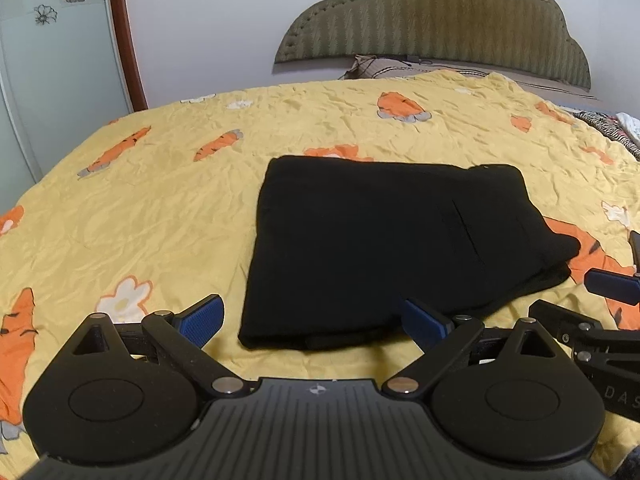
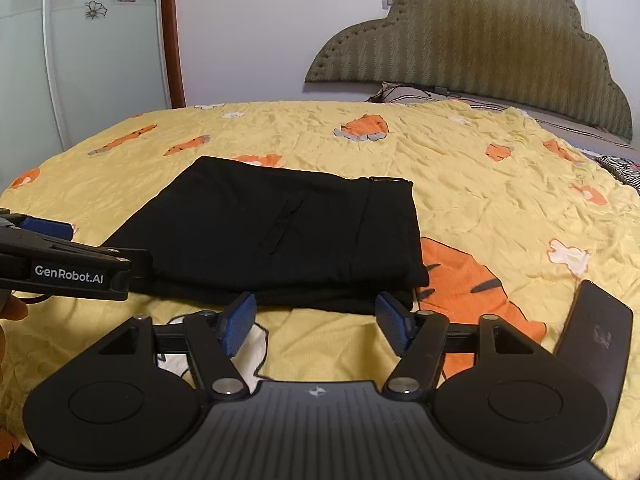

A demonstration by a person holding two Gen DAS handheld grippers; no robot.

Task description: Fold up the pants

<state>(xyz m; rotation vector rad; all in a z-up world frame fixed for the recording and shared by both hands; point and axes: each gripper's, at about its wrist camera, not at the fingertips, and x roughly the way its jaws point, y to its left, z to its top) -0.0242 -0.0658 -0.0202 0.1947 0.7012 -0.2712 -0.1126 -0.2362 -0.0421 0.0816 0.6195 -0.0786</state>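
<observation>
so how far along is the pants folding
Done: the black pants lie on the yellow sheet as a compact stacked rectangle, with layered edges showing at the near side. In hand: nothing. The left gripper and right gripper are both open and empty, just short of the near edge. Left: little that shows; perhaps squaring the bulging near right corner.
</observation>
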